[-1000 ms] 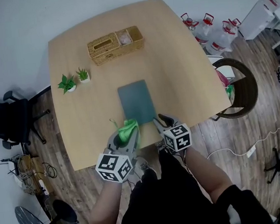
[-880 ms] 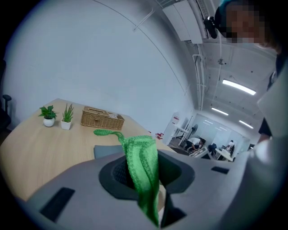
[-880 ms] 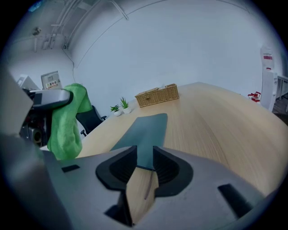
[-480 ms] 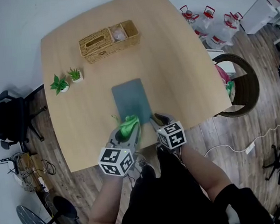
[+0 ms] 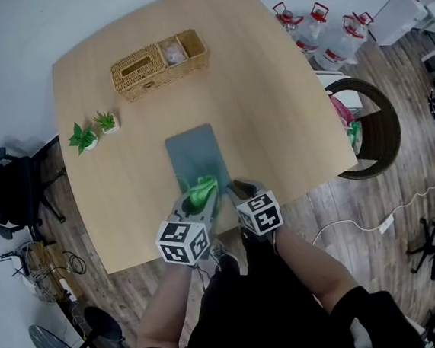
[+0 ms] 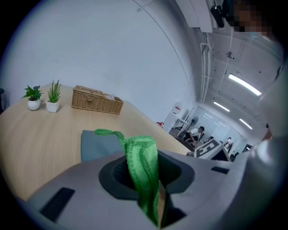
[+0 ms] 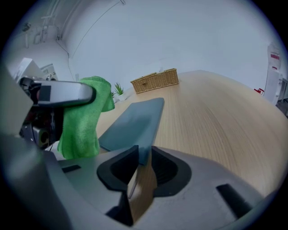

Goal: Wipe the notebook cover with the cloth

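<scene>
A grey-blue notebook lies flat on the wooden table. My left gripper is shut on a bunched green cloth, which hangs at the notebook's near edge. In the left gripper view the cloth rises from between the jaws of the left gripper, with the notebook just beyond. My right gripper is at the notebook's near right corner. In the right gripper view that corner sits between the jaws of the right gripper. These have just been closing, and a gap still shows beside the corner.
A wicker basket stands at the table's far side, with two small potted plants to its left. A round chair and water jugs are on the floor to the right. The table's near edge runs just under the grippers.
Both grippers have sunk towards the notebook's near edge. The cloth has come down onto that edge, and the right jaws have reached the near right corner.
</scene>
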`<state>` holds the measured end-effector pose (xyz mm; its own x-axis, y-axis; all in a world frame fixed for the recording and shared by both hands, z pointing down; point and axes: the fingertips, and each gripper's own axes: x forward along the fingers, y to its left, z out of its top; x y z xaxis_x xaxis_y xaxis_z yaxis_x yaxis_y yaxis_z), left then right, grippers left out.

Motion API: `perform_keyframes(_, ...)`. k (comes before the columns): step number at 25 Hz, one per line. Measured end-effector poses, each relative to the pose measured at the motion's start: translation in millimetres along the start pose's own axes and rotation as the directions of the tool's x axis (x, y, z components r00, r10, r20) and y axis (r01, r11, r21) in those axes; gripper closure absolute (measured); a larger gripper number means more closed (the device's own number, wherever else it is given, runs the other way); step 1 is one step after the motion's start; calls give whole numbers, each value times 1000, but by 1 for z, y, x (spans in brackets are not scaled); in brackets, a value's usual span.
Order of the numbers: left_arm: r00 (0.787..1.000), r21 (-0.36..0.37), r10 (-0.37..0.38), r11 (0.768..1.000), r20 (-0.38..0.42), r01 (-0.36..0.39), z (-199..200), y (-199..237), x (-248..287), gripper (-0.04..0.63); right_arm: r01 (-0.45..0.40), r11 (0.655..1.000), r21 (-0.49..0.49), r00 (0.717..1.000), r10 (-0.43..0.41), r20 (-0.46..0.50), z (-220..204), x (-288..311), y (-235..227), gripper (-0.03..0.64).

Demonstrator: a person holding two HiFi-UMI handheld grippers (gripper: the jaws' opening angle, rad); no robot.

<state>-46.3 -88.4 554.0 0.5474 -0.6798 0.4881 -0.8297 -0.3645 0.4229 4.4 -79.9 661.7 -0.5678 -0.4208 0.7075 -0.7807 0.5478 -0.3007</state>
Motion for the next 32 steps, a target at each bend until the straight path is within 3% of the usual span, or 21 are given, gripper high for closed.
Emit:
perform_keyframes(14, 992, -36, -19, 999, -127, 14, -29, 7, 48, 502, -27, 999, -30, 1000, 27, -14, -1, 1, 3, 541)
perform_keyframes(20, 978, -38, -7, 999, -210, -1, -41, 14, 65, 503, -37, 999, -18, 999, 36, -21, 0, 0, 2, 541)
perform_keyframes(27, 944, 18, 45, 999, -328, -42, -55, 19, 74, 505, -31, 999, -15, 999, 31, -33, -1, 1, 2, 543)
perform_keyframes(32, 938, 61, 78, 996, -337, -61, -58, 19, 76, 506, -32, 999, -12, 999, 31, -32, -1, 1, 3, 543)
